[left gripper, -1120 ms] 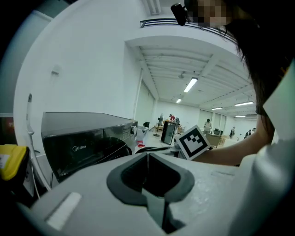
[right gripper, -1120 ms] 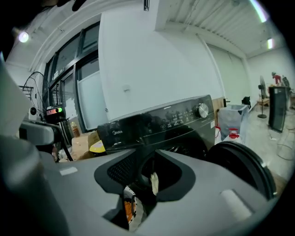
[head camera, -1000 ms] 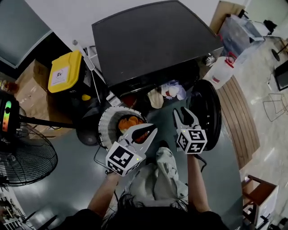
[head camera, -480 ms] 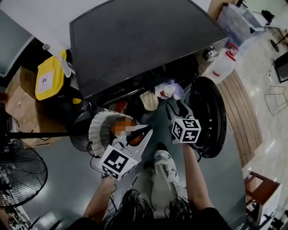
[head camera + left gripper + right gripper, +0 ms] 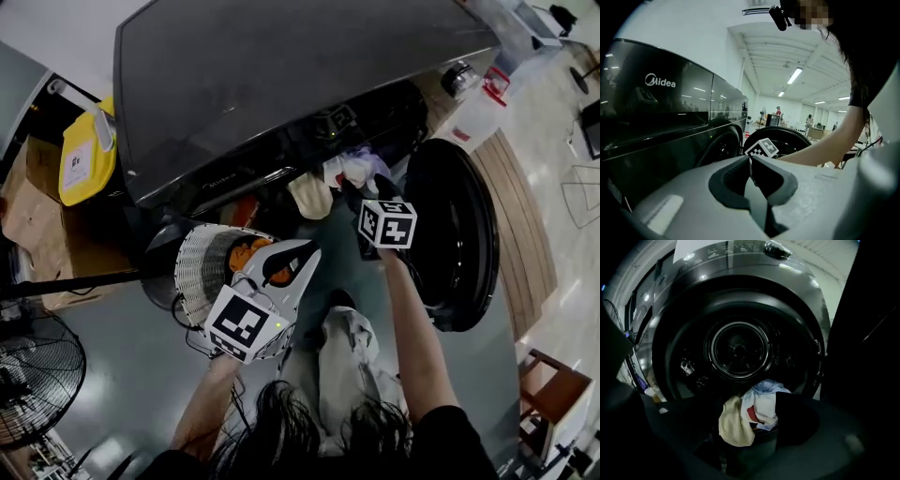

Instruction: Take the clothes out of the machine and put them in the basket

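Reaching toward the open front of the Midea washing machine (image 5: 281, 84), the right gripper (image 5: 367, 187) has its jaws spread wide. They have just been opening, and nothing is clamped in them. In the right gripper view, a cream cloth (image 5: 733, 425) and a white and pale-blue garment (image 5: 764, 401) with a red patch show in the gap between the two dark jaws. Both hang over the lower lip of the drum (image 5: 738, 350). Whether the pads touch the fabric cannot be made out. The round dark door (image 5: 459, 234) stands swung open to the right of the person's right forearm (image 5: 417, 337). The left gripper (image 5: 750, 160) has its jaw tips brought together with nothing between them. In the head view it sits over the near edge of the white laundry basket (image 5: 197, 272). The basket stands on the grey floor (image 5: 141, 375) just left of the machine's opening, with an orange garment (image 5: 246, 253) lying inside it. A yellow-lidded container (image 5: 84, 155) stands farther left beside the machine, and a floor fan (image 5: 37, 384) sits at the lower left.
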`<state>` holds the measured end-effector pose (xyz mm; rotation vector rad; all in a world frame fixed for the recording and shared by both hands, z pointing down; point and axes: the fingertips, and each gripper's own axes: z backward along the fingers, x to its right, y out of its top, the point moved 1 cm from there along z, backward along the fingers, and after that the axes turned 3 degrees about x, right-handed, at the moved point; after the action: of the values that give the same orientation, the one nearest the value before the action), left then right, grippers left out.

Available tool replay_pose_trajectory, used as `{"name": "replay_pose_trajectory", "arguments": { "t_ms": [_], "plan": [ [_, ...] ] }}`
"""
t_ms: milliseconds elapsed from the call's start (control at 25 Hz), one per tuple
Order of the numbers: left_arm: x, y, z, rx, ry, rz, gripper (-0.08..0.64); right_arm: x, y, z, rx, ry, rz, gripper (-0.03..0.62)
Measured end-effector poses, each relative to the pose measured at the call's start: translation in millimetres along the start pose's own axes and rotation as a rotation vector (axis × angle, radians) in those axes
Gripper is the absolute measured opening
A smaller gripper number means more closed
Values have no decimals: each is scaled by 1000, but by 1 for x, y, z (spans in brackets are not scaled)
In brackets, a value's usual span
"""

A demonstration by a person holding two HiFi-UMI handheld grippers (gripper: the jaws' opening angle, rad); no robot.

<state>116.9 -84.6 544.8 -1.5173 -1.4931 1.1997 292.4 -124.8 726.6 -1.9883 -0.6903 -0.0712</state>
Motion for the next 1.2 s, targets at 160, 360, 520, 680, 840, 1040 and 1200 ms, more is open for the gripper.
{"name": "replay_pose_trajectory", "arguments": {
  "t_ms": [160,360,520,680,840,1040,1200],
  "plan": [
    [-8,-8,-7,-2,-6,-19,2,23,-10,-25,-41,-46,33,397],
    [-19,-21,-14,1,-10,-22,2,40,-15,-49,-71,-57,51,439],
    [-27,-32,-21,7,-4,-12,2,51,-22,-66,-103,-62,67,467],
    [-34,-41,-25,14,1,-8,2,65,-36,-81,-154,-84,52,482],
    [-42,-50,-21,13,28,10,2,67,-55,-89,-215,-77,-14,331],
    [-42,-56,-6,-17,51,31,2,55,-62,-74,-199,-48,-42,129],
    [-38,-50,11,-37,67,56,2,38,-49,-50,-146,-4,-58,98]
  ]
}}
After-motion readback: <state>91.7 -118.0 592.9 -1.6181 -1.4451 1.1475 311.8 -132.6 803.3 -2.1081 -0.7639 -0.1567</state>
